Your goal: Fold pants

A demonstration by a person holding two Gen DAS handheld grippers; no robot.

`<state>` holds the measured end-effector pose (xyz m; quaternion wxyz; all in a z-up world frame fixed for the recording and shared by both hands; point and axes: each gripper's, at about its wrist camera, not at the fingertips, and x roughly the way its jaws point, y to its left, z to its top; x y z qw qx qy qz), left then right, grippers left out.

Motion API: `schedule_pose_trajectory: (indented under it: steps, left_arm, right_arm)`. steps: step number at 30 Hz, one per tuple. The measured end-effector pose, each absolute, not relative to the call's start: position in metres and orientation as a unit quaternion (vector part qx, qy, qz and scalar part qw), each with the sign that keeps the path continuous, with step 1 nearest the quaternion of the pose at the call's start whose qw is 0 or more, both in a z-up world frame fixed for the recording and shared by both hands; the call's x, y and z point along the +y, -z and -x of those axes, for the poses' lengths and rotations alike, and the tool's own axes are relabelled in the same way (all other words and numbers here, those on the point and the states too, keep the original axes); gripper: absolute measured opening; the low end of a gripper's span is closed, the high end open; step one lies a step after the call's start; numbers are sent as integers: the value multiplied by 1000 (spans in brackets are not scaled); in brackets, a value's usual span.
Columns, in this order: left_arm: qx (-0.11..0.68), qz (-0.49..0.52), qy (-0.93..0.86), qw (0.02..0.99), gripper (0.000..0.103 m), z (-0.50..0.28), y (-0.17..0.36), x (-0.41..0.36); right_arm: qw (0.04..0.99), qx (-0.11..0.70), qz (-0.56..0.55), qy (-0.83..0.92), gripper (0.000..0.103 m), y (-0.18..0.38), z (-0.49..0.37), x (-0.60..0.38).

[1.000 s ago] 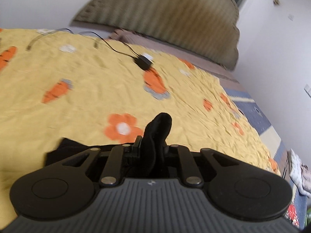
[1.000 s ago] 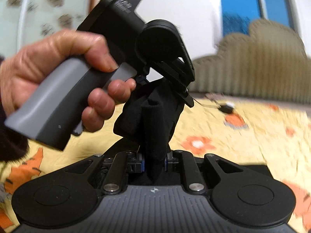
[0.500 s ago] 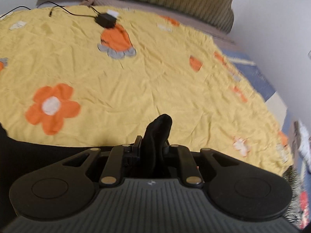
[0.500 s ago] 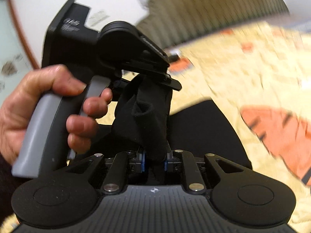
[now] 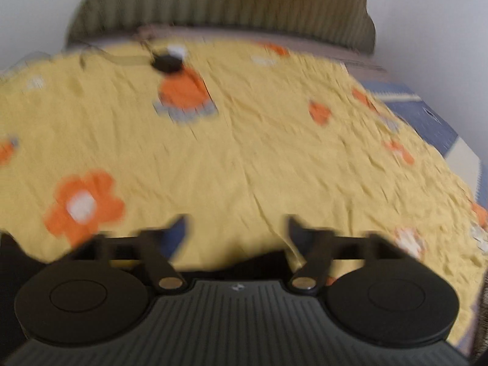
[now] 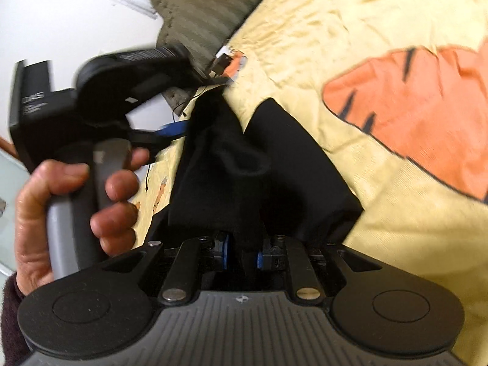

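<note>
The black pants [image 6: 274, 164] lie bunched on the yellow bedspread [image 6: 320, 45]. My right gripper [image 6: 242, 253] is shut on a fold of the pants, which rises in front of it. My left gripper [image 5: 236, 228] is open and empty, low over the bedspread [image 5: 244, 152]; a dark edge of the pants [image 5: 12, 262] shows at the lower left. In the right wrist view the left gripper [image 6: 183, 113] is held by a hand just left of the raised fabric, with its jaws apart.
The bedspread has orange flower and carrot prints [image 5: 82, 207]. A black charger with a cable [image 5: 166, 61] lies near the ribbed headboard [image 5: 219, 6]. A blue and white sheet [image 5: 427, 116] shows at the bed's right edge, by a white wall.
My left gripper has opened and let go of the black fabric it held. My right gripper has tilted down towards the bed, still holding the pants.
</note>
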<state>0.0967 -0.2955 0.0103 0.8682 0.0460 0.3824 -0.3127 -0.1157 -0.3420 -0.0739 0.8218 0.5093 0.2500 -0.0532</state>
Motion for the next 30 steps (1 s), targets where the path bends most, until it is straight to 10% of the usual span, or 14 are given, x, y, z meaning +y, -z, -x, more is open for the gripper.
schedule_pose_trajectory:
  steps: [12,18,26,30]
  left_arm:
    - [254,-57,254,932,100,-73,-49,-170]
    - [238,-84,168,953,101,-60,-25,-89]
    - [208,-244,108,941,103,-28,29,-81]
    - [217,-268,100,933,103,-28,52,-78]
  right_arm:
    - [786,270,-556,23,15,72,158,-357]
    - [915,198,-336,107,19,1,181,-328]
    - [929,310,-97,177,20,16,100,-289]
    - [926,304,-82,208,56,22,112,-300]
